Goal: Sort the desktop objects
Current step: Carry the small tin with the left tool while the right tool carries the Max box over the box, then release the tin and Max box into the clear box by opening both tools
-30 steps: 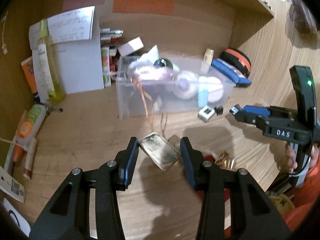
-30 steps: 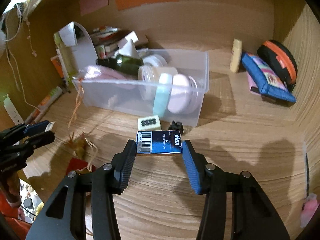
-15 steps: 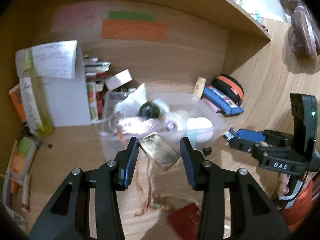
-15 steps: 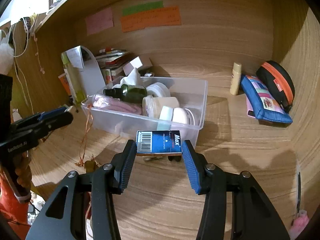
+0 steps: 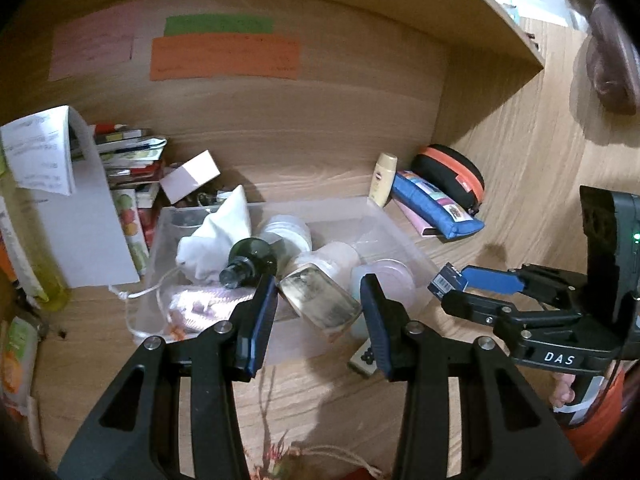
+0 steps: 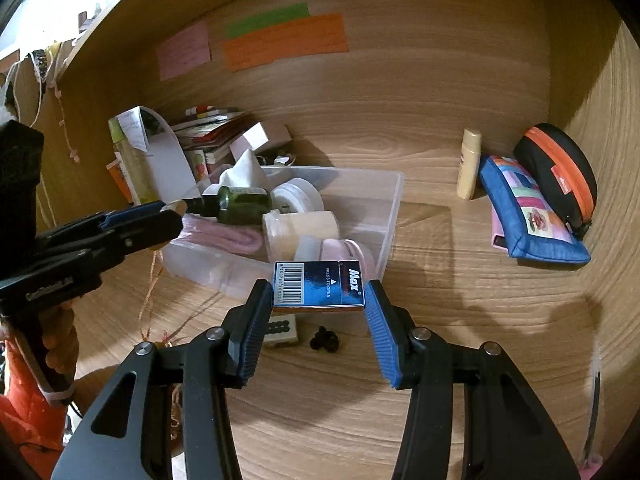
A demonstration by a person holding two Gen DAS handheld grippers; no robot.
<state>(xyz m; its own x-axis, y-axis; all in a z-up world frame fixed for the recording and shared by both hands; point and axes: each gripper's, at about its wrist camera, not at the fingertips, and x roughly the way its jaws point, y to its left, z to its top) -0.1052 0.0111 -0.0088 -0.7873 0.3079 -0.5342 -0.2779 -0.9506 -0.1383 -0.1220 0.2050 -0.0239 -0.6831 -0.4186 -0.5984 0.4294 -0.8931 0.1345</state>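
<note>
Two handheld grippers hover above a clear plastic bin (image 5: 404,240) that sits toward the back of a wooden bench (image 6: 460,360), each carrying one item. The left gripper (image 5: 318,308) has its jaws partly closed on a small tarnished metal tin (image 5: 320,300), held tilted by its edges over the bin's front wall. It looks rigid, light and smooth, so likely slippery; gripping the flat sides seems safest. The right gripper (image 6: 318,300) has its jaws partly closed on the short ends of a blue "Max" staple box (image 6: 319,284), level, just in front of the bin. The cardboard box is probably light and could crush if squeezed hard.
</note>
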